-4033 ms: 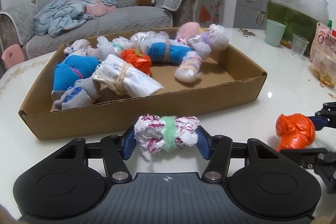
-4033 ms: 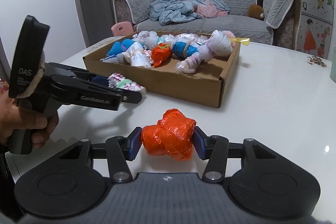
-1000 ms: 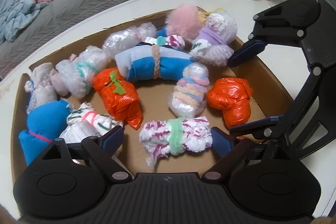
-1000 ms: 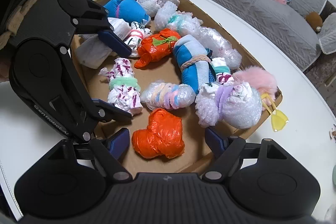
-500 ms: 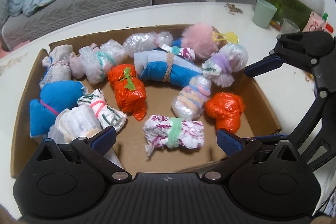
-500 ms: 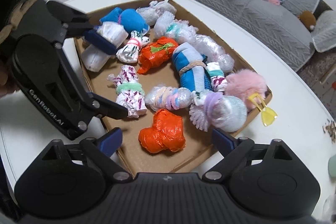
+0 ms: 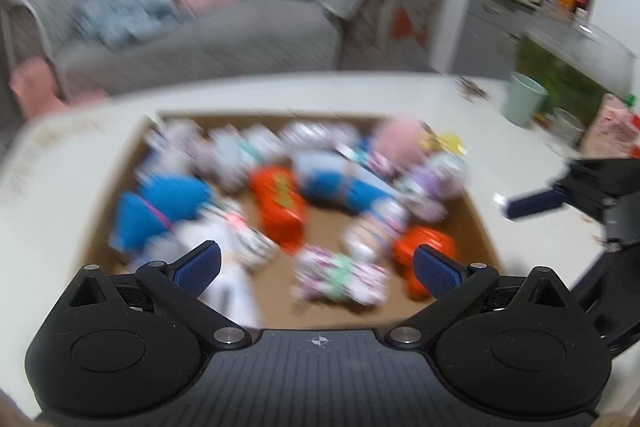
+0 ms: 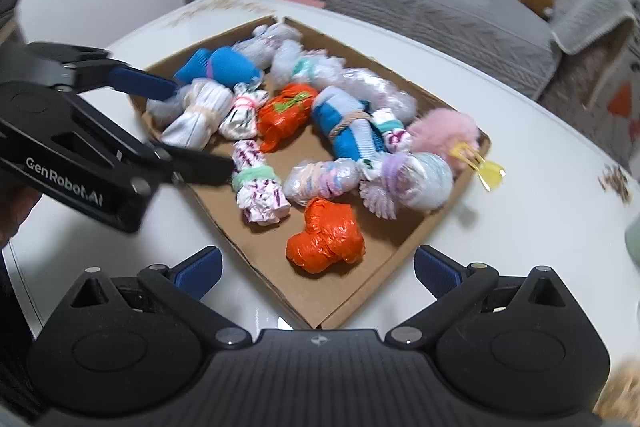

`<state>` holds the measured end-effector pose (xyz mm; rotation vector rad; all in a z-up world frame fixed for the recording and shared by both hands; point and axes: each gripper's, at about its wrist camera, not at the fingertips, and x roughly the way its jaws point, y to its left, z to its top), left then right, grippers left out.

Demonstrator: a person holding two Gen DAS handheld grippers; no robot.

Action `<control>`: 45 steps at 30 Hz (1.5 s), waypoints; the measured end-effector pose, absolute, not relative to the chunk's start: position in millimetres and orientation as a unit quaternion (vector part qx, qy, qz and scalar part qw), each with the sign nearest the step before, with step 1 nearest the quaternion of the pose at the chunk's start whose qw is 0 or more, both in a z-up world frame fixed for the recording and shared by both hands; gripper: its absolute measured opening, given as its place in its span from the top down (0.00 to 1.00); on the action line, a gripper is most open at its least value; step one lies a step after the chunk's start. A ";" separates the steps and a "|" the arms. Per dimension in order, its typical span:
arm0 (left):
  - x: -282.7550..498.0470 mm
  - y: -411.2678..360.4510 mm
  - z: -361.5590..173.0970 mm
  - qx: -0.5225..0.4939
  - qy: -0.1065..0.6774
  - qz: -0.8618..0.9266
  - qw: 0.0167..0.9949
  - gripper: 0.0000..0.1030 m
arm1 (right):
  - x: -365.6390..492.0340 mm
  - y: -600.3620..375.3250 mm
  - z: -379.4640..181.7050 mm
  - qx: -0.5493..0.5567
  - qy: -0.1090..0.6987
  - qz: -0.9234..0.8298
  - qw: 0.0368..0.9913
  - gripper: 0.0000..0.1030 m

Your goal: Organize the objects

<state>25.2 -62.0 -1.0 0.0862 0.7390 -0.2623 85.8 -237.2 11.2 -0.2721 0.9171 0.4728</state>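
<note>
Both bundles are down in the cardboard box on the white desk — the orange plastic-wrapped bundle near its front corner, the white-and-pink bundle with a green band just beside it. The right hand-held gripper has just been opening, now wide and empty; the left hand-held gripper gapes wide too, nothing between its pads. Release looks finished — next, finding any stray object left outside the box
</note>
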 end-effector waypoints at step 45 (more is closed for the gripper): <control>30.3 -9.6 6.3 0.059 0.272 -0.041 0.960 0.01 | 87.8 -159.7 14.0 0.013 0.386 0.084 0.919 0.01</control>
